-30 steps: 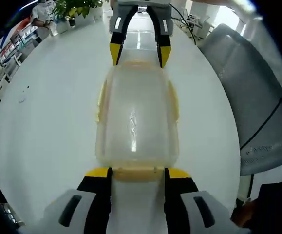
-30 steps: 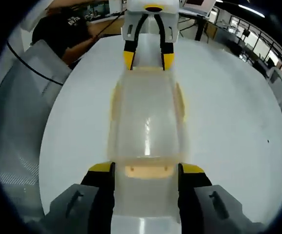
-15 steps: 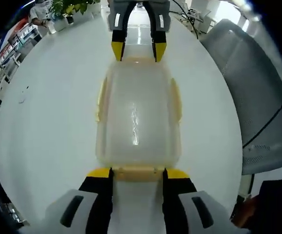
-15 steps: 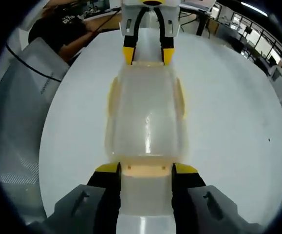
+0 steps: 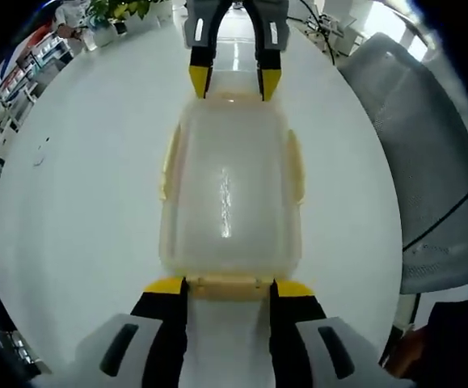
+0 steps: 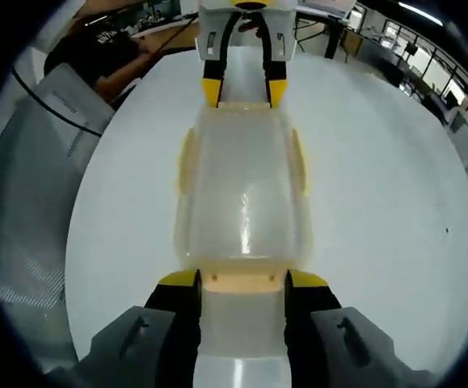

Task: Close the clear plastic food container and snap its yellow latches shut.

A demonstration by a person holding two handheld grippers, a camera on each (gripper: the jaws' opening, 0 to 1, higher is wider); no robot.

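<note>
Grey chair (image 5: 427,162) cut by picture edge; latch (image 6: 242,280) engagement too blurred to tell.

The clear plastic food container (image 5: 229,190) sits on the round white bench (image 5: 80,202), lengthwise between the two tools — the left tool (image 5: 225,284) at one end latch, the right tool (image 5: 232,81) at the opposite end. A grey chair (image 5: 427,162) stands beside the bench.

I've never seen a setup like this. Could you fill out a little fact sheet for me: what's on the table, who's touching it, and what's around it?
Surface: round white table
Object: clear container, lid on
Latches: yellow, one at each end and along both long sides
Left gripper: jaws either side of the near end latch
Right gripper: same at the opposite end
Nearby: grey chair, potted plants
</note>
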